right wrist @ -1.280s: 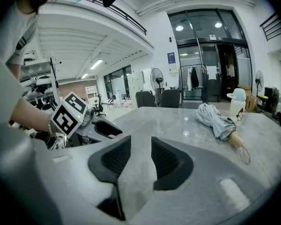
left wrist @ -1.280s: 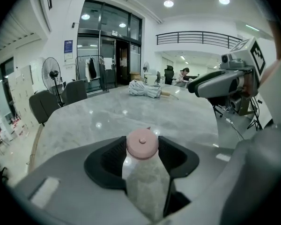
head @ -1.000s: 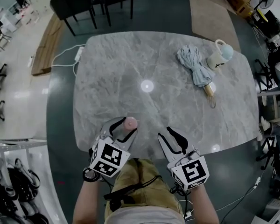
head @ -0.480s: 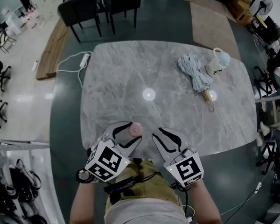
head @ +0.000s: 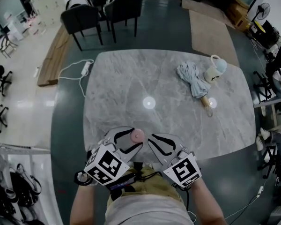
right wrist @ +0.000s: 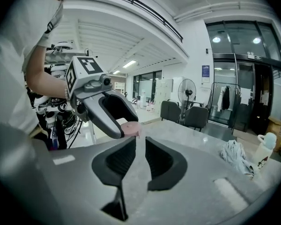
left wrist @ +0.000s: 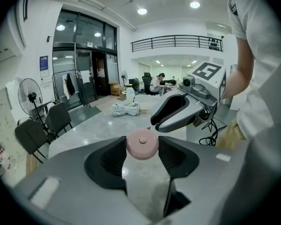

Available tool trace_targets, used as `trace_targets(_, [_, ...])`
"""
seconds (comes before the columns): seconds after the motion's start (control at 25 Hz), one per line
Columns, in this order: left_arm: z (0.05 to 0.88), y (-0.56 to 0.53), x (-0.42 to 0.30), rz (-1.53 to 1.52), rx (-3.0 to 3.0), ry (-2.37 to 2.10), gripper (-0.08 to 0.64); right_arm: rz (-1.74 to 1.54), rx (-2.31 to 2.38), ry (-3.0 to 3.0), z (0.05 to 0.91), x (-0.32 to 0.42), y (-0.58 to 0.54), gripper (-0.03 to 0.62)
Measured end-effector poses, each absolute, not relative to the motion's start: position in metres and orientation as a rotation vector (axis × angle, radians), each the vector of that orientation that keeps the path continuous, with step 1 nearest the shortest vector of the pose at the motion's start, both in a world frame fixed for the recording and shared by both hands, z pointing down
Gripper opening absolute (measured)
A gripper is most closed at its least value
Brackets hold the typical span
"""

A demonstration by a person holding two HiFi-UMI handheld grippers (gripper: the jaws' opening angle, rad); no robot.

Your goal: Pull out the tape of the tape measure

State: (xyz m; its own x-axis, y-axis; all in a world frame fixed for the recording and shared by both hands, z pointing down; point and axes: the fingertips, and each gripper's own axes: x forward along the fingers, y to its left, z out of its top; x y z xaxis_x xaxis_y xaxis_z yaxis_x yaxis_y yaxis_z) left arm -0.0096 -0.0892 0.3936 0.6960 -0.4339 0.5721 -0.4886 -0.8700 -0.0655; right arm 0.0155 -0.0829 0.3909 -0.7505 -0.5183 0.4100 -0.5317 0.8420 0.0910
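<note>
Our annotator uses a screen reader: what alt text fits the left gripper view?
The left gripper is shut on a round pink tape measure over a grey marble table. The right gripper, whose jaws have just been closing with nothing visibly between them, hovers close beyond it.

Small round pink tape measure [left wrist: 142, 144], its buttoned flat face showing, pinched between the tips of the left fingers [left wrist: 107, 159], just beyond the right fingers [right wrist: 119, 157].

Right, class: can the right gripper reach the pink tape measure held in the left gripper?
Probably yes: the pink tape measure, clamped in the left gripper, sits just ahead of the right gripper, with nothing in between. Its jaws have just been closing, still empty.
</note>
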Motion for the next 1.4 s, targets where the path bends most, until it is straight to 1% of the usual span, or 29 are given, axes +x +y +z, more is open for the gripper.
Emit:
trace_targets(0.16, [0.392,-0.086,-0.007,0.945,2.831,-0.726,0.23,0.023,0.761,-2.605,0.388,0.011,-0.083,0.041])
trace_targets(0.4, [0.39,-0.083,-0.005,0.937,2.847,-0.701,0.23,0.02,0.716,-2.599,0.388,0.007,-0.081,0.031])
trace_targets(0.56, [0.39,-0.083,-0.006,0.966,2.855,-0.706,0.23,0.024,0.708,-2.609,0.391,0.004,-0.079,0.009])
trace_targets(0.92, [0.394,-0.082,-0.007,0.97,2.852,-0.733,0.23,0.075,0.778,-2.574,0.395,0.005,-0.079,0.008])
trace_targets(1.28, [0.406,-0.088,-0.02,0.972,2.808,-0.799,0.23,0.133,0.878,-2.493,0.405,0.02,-0.087,0.006])
trace_targets(1.4, [0.411,-0.091,-0.032,0.982,2.776,-0.837,0.23,0.179,0.961,-2.452,0.408,0.039,-0.094,0.006])
